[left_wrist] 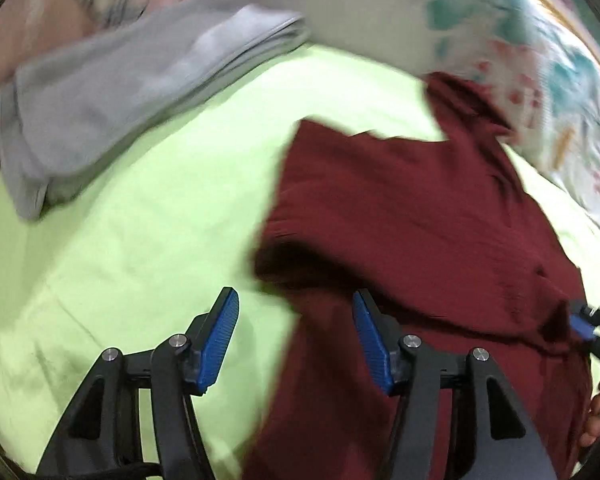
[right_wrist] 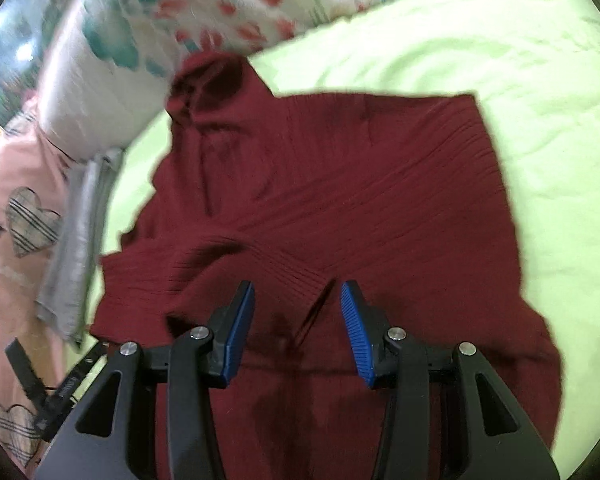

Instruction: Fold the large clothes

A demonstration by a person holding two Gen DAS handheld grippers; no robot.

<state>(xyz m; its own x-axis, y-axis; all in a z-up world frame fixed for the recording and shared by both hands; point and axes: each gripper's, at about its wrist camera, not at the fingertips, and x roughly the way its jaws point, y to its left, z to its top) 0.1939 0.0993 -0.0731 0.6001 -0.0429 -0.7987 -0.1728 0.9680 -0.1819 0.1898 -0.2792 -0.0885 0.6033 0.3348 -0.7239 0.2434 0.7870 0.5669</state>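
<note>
A dark red ribbed knit garment (left_wrist: 412, 216) lies partly folded on the lime green bed sheet (left_wrist: 140, 240). In the left wrist view my left gripper (left_wrist: 296, 300) is open and empty, hovering over the garment's left edge. In the right wrist view the garment (right_wrist: 340, 184) fills the middle, its collar toward the far left. My right gripper (right_wrist: 298, 292) is open and empty just above the garment's near part. The right gripper also shows at the right edge of the left wrist view (left_wrist: 592, 328).
A folded grey cloth (left_wrist: 112, 108) lies at the far left of the sheet (right_wrist: 520, 100). A white floral pillow (left_wrist: 520, 40) lies behind the garment, also in the right wrist view (right_wrist: 148, 32). A pink cloth with hearts (right_wrist: 16, 220) lies at the left.
</note>
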